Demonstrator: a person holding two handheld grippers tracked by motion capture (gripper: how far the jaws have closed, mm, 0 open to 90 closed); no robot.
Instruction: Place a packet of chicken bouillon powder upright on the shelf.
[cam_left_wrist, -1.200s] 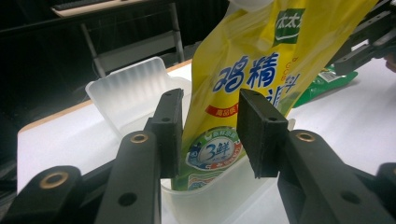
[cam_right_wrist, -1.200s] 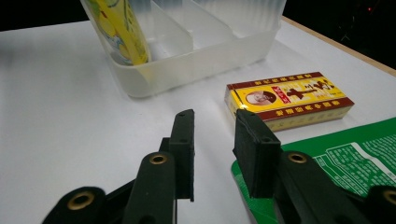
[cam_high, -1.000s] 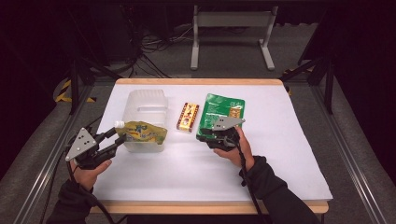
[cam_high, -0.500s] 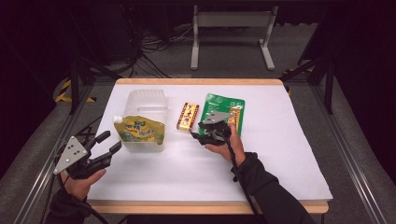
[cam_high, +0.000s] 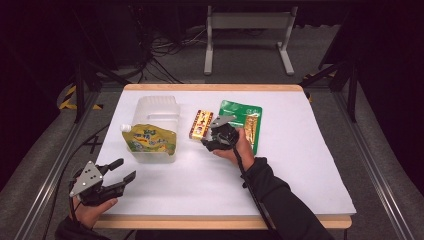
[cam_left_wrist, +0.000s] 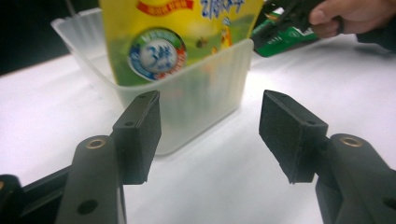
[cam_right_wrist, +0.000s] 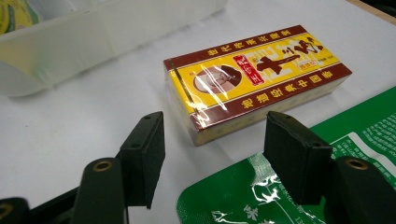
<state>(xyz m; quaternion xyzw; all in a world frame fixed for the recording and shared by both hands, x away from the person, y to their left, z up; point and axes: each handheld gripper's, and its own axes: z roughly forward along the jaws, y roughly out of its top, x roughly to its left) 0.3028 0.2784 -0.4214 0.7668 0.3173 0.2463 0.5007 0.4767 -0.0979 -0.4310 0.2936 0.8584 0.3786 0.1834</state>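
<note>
1. High view: left tongs at 7 o'clock of the tabletop, spread, just been opening, nothing between them.
2. Yellow pouch stands in the clear tub, at 1 o'clock from the left tongs, apart.
3. Right tongs mid-tabletop, spread, just been opening, empty.
4. Right gripper view: yellow-brown box just past the pads, untouched; green packet at 4 o'clock.

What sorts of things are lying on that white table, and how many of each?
Clear plastic tub: 1
Yellow-green spouted pouch, standing in the tub: 1
Yellow and brown box: 1
Green packet: 1
Total: 4 things on the table.
</note>
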